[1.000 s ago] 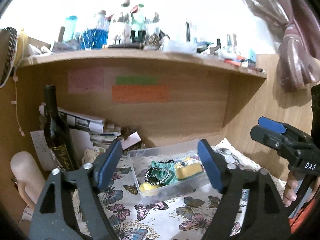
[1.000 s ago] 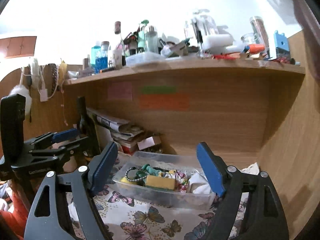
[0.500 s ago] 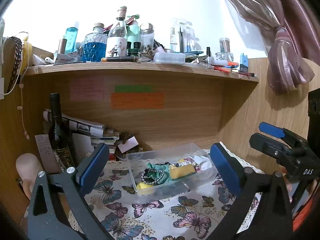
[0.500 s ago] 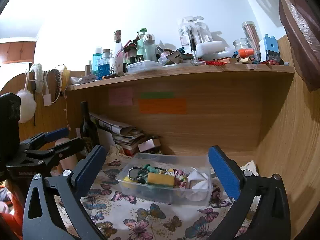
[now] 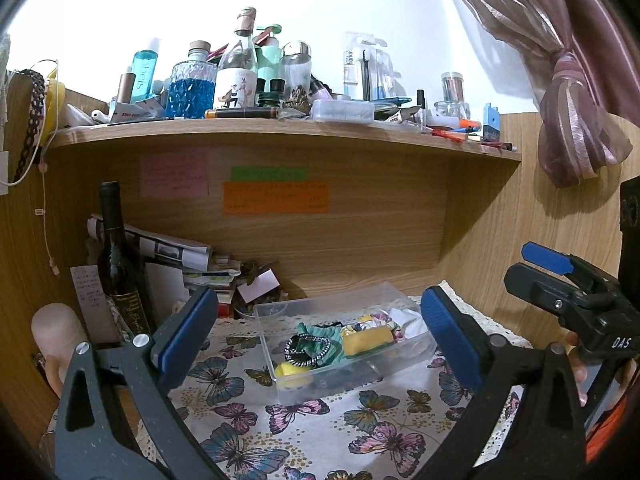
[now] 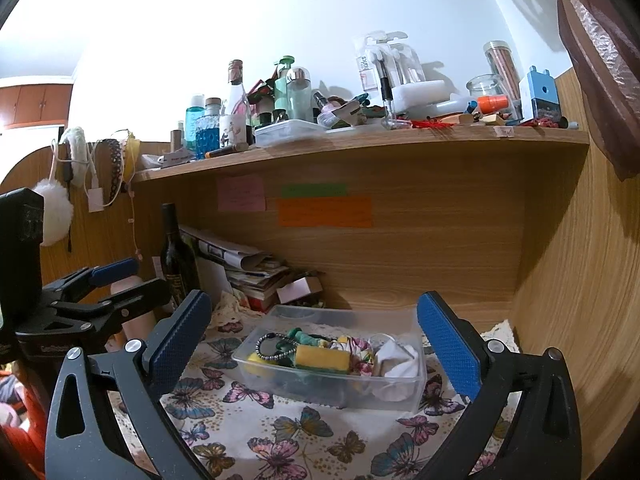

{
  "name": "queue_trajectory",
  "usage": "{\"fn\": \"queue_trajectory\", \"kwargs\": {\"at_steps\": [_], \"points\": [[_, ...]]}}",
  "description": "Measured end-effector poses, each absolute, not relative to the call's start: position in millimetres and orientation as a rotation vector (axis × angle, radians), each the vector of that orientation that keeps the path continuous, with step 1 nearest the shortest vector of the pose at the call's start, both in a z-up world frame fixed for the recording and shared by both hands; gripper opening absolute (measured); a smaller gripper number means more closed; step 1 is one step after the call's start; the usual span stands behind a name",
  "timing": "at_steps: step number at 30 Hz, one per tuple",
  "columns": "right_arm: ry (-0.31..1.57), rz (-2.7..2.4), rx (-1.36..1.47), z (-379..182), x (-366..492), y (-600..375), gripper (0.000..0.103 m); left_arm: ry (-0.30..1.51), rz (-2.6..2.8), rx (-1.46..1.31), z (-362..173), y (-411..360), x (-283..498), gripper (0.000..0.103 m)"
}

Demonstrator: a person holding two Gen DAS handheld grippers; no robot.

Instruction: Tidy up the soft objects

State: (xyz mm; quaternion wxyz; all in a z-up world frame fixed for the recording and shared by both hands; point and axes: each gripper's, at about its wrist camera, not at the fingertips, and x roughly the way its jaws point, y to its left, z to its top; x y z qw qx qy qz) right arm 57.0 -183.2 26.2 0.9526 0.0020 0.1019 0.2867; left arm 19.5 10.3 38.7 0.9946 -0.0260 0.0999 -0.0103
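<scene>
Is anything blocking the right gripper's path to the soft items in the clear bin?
Nothing visible does. The right gripper is open and empty in front of the clear bin, with only butterfly cloth between them. The bin has no lid, so the yellow sponge lies exposed; only the near wall stands before it.

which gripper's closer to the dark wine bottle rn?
Left. The left gripper hangs open just right of the wine bottle; the right gripper, also open, sits further right, beyond the left one, facing the clear bin.
</scene>
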Motion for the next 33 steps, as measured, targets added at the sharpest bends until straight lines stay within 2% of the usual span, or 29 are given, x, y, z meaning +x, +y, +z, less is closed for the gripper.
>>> {"fn": "queue_trajectory", "kwargs": {"at_steps": [33], "points": [[0.206,0.584,0.005,25.7,54.0,-180.8,0.103,0.195,-0.021,-0.045,38.4,10.6,17.5,0.103]]}}
